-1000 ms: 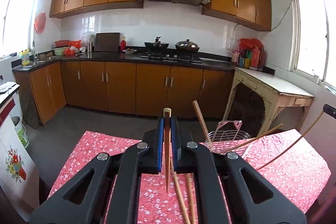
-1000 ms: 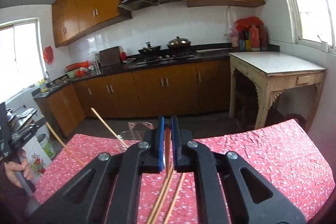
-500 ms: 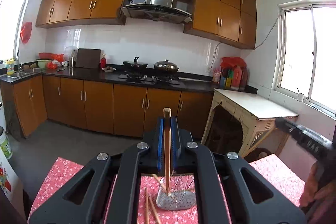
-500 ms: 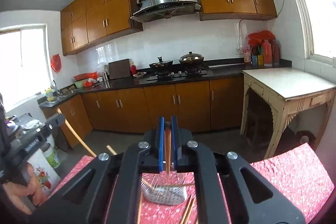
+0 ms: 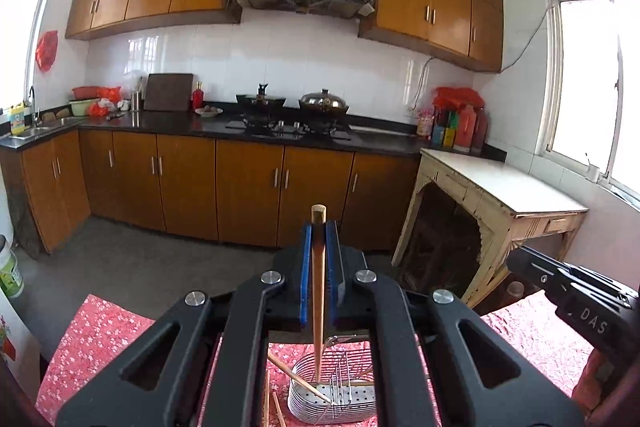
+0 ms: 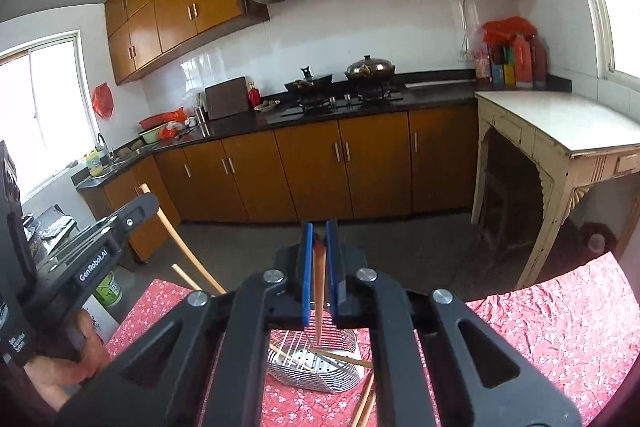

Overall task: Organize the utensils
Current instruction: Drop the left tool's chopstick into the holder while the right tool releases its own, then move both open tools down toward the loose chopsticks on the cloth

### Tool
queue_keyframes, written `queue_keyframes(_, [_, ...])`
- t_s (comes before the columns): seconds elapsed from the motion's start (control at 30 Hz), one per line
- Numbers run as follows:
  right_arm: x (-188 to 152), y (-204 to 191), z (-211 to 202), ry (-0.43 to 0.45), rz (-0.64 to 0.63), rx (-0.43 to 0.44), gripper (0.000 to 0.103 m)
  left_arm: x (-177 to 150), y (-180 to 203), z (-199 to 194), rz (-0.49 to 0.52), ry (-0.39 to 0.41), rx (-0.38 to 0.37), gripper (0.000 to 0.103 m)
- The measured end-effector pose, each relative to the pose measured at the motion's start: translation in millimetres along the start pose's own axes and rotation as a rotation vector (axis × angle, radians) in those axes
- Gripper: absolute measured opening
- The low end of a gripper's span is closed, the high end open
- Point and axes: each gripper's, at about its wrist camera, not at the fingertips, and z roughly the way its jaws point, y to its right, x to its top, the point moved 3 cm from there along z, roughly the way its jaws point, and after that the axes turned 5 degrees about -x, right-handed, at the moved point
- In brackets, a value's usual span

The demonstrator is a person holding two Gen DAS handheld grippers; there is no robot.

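Observation:
My left gripper (image 5: 319,227) is shut on a wooden chopstick (image 5: 318,291) held upright, tip down over a metal wire utensil basket (image 5: 332,401) on the red floral tablecloth (image 5: 96,339). My right gripper (image 6: 319,227) is shut on another chopstick (image 6: 319,299), its tip pointing down into the same basket (image 6: 316,367). Chopsticks lie slanted inside the basket and loose ones lie on the cloth beside it (image 6: 364,403). The left gripper's body also shows at the left of the right wrist view (image 6: 96,259).
A cream side table (image 5: 504,195) stands at the right beyond the cloth. Kitchen cabinets, a stove with pots (image 5: 296,107) and a sink line the far wall. The other gripper's body (image 5: 576,303) shows at the right edge.
Both grippers have swung over the basket, each holding its chopstick upright. The basket now sits below both chopstick tips, closer than half a second ago.

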Motion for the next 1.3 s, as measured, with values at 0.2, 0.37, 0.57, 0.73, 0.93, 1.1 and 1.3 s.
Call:
queue_keyframes(0.2, [-13,13,27,-0.082,0.043,0.009,0.013,-8,-10,6,-0.018,-0.037,0.023,0.009])
queue_keyframes(0.37, [-18,28,18,-0.06,0.066,-0.049,0.031,-5,-21,-10,-0.007,-0.017,0.07,0.037])
queue_keyframes(0.57, [-26,54,-17,-0.016,0.092,-0.14,0.034,-8,-36,-34,0.008,-0.013,0.106,0.038])
queue_keyframes(0.73, [-49,83,-41,-0.007,0.121,-0.214,0.037,-28,-54,-64,0.011,-0.024,0.138,0.042])
queue_keyframes(0.93, [-123,112,-50,-0.09,0.111,-0.317,0.037,-81,-74,-91,0.038,-0.077,0.18,0.053])
queue_keyframes(1.1, [-207,103,-27,-0.235,0.07,-0.28,0.036,-148,-82,-85,0.106,-0.186,0.198,0.054])
queue_keyframes(1.3, [-280,72,10,-0.393,0.043,-0.192,0.031,-219,-93,-55,0.043,-0.36,0.17,0.054])
